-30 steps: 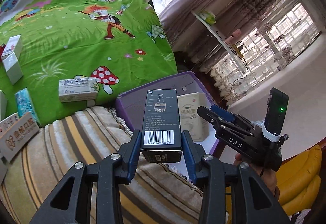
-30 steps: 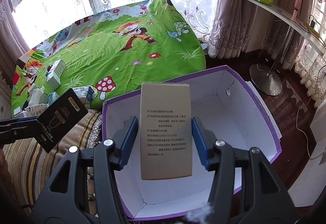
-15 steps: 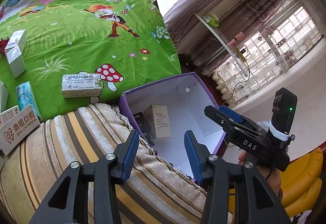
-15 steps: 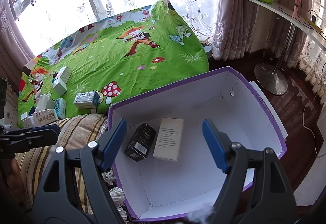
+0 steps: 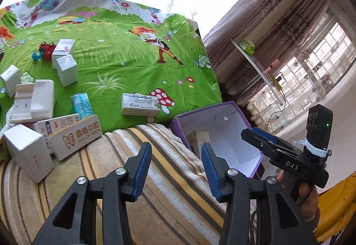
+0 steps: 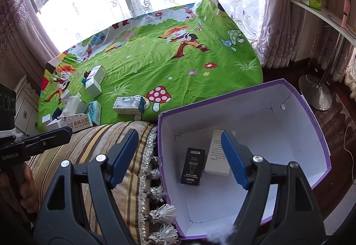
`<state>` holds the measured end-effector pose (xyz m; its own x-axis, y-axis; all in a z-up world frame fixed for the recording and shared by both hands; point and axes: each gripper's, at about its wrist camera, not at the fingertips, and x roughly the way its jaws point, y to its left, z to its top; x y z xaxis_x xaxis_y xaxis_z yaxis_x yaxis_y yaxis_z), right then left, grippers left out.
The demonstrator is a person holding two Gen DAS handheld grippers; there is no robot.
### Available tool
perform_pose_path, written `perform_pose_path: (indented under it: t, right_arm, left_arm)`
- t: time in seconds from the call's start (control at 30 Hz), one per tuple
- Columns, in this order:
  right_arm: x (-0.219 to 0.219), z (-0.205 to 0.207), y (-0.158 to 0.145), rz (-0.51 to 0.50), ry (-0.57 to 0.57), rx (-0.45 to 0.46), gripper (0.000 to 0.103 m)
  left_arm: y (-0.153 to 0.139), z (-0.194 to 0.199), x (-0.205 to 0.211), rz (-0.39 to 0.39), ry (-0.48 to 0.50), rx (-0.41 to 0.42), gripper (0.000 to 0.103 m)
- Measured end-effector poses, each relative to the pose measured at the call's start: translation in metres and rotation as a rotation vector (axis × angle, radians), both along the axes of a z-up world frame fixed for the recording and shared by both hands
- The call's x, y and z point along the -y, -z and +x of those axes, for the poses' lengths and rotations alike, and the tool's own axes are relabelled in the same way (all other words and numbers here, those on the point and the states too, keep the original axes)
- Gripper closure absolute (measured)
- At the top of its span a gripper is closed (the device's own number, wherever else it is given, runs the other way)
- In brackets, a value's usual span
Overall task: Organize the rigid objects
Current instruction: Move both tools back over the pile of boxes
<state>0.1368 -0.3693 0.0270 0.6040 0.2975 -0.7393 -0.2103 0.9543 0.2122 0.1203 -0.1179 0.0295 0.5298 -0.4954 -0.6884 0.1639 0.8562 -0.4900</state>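
A purple box [image 6: 311, 115] with a white inside stands beside the bed. In it lie a black carton [image 6: 193, 166] and a beige carton [image 6: 217, 156], side by side on its floor. My right gripper [image 6: 179, 140] hangs open and empty above the box's left rim. My left gripper [image 5: 175, 156] is open and empty over the striped blanket [image 5: 155, 178], left of the purple box [image 5: 244, 115]. Several small cartons lie on the green sheet: a blue-white one [image 5: 140, 104], a teal pack [image 5: 81, 105] and a dental box [image 5: 82, 133].
More white cartons [image 5: 66, 66] and a red toy [image 5: 45, 50] lie further back on the cartoon sheet [image 5: 133, 55]. The blanket's tassels [image 6: 160, 211] hang against the purple box. A lamp base [image 6: 316, 95] stands on the floor, with curtains and a wall shelf [image 6: 322, 15] behind.
Both grippers opened and let go: the black carton left the left gripper, the beige one left the right, and both now lie in the purple box. The left gripper swung left.
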Motion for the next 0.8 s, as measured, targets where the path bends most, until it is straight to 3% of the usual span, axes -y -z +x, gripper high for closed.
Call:
perform_pose_path:
  t: [0.43,0.8]
  right_arm:
    - [-0.05,0.004,0.0,-0.048,-0.115,-0.022,0.024]
    - [-0.067,0.016,0.007,-0.018,-0.156,-0.094,0.024]
  left_arm:
    - [0.004,-0.036,-0.103,-0.006,-0.251,0.011,0.055]
    - [0.014,-0.053,-0.149,0.0,-0.352,-0.019,0.055]
